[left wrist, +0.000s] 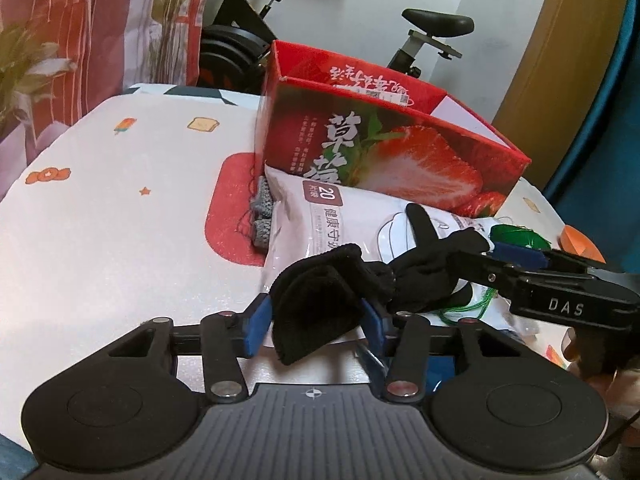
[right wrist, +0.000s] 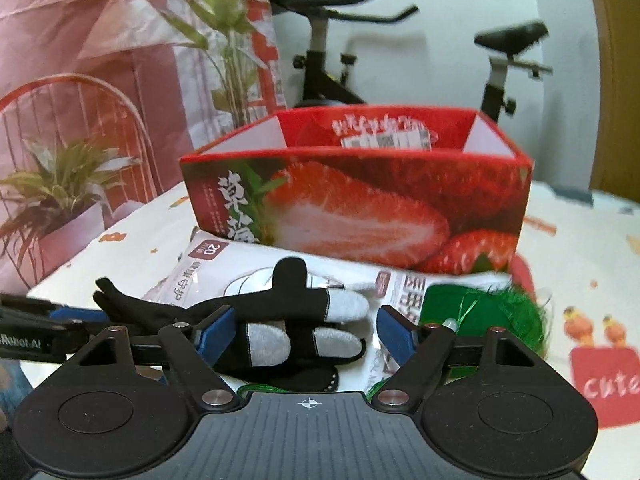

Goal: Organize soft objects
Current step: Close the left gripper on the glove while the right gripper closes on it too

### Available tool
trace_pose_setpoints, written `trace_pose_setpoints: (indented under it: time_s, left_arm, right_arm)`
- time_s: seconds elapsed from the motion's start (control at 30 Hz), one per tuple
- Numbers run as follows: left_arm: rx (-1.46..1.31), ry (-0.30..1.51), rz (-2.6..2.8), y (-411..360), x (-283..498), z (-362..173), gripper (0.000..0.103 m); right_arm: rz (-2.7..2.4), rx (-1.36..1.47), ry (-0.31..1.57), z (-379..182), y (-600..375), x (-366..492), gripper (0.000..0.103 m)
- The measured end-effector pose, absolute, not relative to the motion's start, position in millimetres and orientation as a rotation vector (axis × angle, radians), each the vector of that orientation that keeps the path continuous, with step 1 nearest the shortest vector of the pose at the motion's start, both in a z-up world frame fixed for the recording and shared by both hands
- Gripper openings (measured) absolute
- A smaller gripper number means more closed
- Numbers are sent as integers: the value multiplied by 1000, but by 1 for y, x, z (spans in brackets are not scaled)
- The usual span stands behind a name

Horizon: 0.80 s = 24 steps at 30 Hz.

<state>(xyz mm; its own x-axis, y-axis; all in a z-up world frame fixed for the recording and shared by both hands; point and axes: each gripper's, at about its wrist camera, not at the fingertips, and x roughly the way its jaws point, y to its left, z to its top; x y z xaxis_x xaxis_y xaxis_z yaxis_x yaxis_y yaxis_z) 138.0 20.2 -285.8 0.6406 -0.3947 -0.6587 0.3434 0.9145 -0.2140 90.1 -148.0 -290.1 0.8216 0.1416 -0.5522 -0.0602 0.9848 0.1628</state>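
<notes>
A black glove (left wrist: 320, 300) with grey fingertips (right wrist: 280, 332) lies across a white mask packet (left wrist: 320, 220) in front of a red strawberry box (left wrist: 380, 140). My left gripper (left wrist: 316, 320) is shut on the glove's cuff. My right gripper (right wrist: 306, 334) is open, its blue pads on either side of the glove's fingers; it also shows in the left wrist view (left wrist: 516, 256). A green tangle of thread (right wrist: 480, 316) lies right of the glove. A grey knitted piece (left wrist: 262, 216) pokes out from under the packet's left side.
The open strawberry box (right wrist: 360, 208) stands on a white printed cloth (left wrist: 120, 200) with a red patch (left wrist: 232, 208). An exercise bike (right wrist: 340, 60) and a plant (right wrist: 60, 192) stand behind the table. An orange item (left wrist: 580, 244) lies at the right.
</notes>
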Motion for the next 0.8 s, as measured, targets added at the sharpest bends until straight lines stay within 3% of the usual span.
trace_pose_setpoints:
  time_s: [0.3, 0.57, 0.63, 0.7, 0.77, 0.8]
  left_arm:
    - [-49, 786, -429, 16, 143, -295, 51]
    - [-83, 797, -426, 21, 149, -300, 45]
    - [-83, 797, -426, 21, 149, -301, 40]
    - [-75, 798, -420, 21, 149, -301, 27]
    - [-62, 796, -405, 21, 150, -302, 17]
    - [-60, 795, -401, 21, 151, -302, 17]
  right_arm:
    - [147, 212, 631, -299, -148, 92, 53]
    - [125, 286, 625, -298, -157, 97, 54]
    - [113, 294, 619, -297, -159, 98, 56]
    - [99, 292, 618, -298, -160, 100, 61]
    - [101, 315, 621, -300, -163, 102, 60]
    - [101, 331, 625, -301, -164, 103, 56]
